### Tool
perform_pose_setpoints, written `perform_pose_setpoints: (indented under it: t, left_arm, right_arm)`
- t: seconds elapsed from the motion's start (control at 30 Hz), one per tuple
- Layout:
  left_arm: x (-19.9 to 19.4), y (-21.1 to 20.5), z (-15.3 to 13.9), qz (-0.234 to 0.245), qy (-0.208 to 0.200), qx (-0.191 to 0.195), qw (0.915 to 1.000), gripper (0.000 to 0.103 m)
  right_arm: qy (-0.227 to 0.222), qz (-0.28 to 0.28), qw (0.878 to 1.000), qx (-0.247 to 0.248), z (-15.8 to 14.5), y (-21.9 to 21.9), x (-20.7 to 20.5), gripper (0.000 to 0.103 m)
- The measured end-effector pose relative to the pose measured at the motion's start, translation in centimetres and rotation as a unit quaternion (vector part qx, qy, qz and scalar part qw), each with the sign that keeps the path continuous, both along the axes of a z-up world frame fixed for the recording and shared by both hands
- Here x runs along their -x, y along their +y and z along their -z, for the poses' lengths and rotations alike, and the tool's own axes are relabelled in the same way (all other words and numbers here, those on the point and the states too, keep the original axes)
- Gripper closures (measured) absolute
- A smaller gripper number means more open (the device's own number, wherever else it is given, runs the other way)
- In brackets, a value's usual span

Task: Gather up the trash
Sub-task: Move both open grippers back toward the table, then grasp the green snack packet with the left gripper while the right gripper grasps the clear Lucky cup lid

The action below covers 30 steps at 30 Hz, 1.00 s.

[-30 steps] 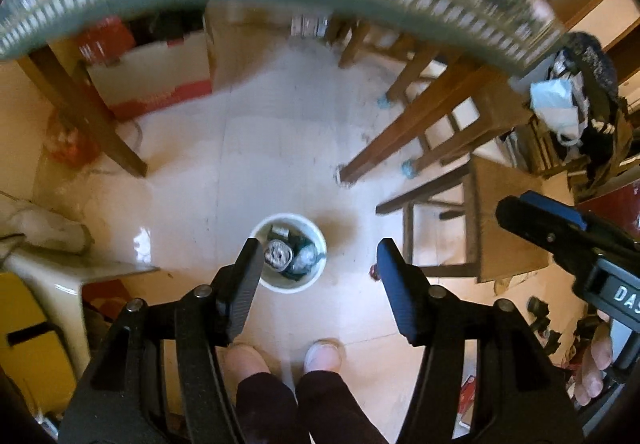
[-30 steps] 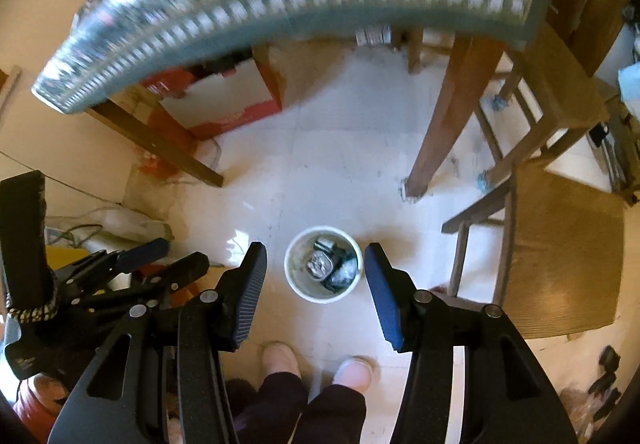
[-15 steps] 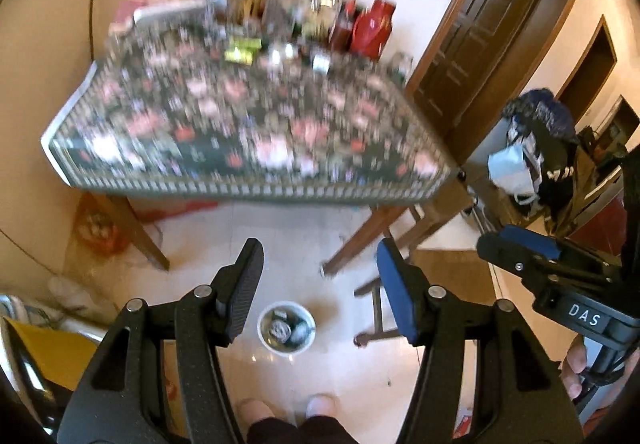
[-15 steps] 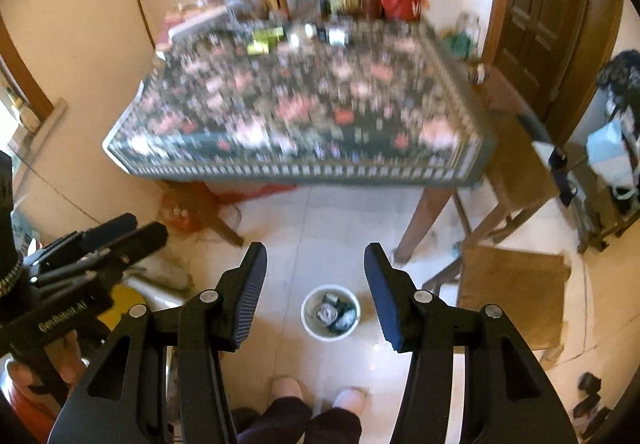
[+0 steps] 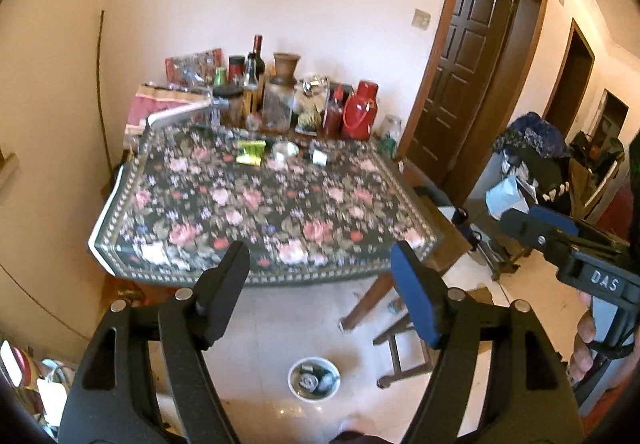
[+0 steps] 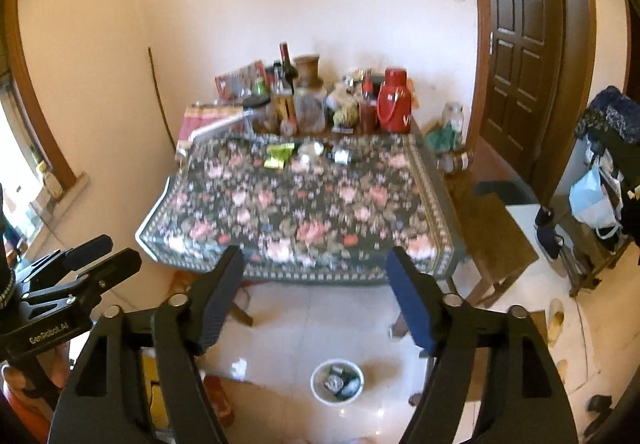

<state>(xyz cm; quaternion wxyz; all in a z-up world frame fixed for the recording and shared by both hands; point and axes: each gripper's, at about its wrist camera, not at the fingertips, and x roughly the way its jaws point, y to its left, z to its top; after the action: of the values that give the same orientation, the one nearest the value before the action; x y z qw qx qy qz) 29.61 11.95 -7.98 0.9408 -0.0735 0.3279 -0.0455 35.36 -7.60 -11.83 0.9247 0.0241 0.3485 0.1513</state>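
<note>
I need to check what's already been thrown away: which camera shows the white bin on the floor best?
The right wrist view: the white bin sits unobstructed between the tongs, contents visible. The left wrist view shows it too, slightly smaller.

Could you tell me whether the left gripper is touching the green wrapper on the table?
Apart: in the left wrist view the left gripper is open, the green wrapper far beyond.

you're standing in a lived-in home dining room: a counter (image 5: 256, 212) under a flowered cloth crowded with bottles (image 5: 256, 76) and jars, wooden doors (image 6: 520, 44), tiled floor (image 6: 320, 324).
</note>
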Motion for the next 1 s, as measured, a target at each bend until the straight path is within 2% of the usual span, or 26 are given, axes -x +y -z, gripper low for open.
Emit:
perform_pose_setpoints:
  t: [0.17, 0.33, 0.73, 1.0]
  left_arm:
    - [-2.6, 0.1, -1.0, -0.009, -0.014, 0.004, 0.9998, 0.030]
    - [-6.9, -1.2, -1.4, -0.031, -0.023, -0.007, 0.9992, 0.030]
    - [-18.9, -4.4, -2.5, -0.084, -0.023, -0.014, 0.9961, 0.030]
    - [-24.3, -4.2, -0.9, -0.104, 0.003, -0.021, 0.9944, 0.030]
  right_arm:
    - [-0.025, -0.007, 1.000, 0.006, -1.1, 0.2, -1.3, 0.026]
    - [-0.041, -0.024, 0.999, 0.007, -1.4, -0.3, -4.8, 0.025]
    - [-0.038, -0.082, 0.996, 0.004, -2.8, -3.5, -16.9, 0.025]
    - [-0.019, -0.116, 0.993, 0.002, -1.8, -3.2, -23.3, 0.025]
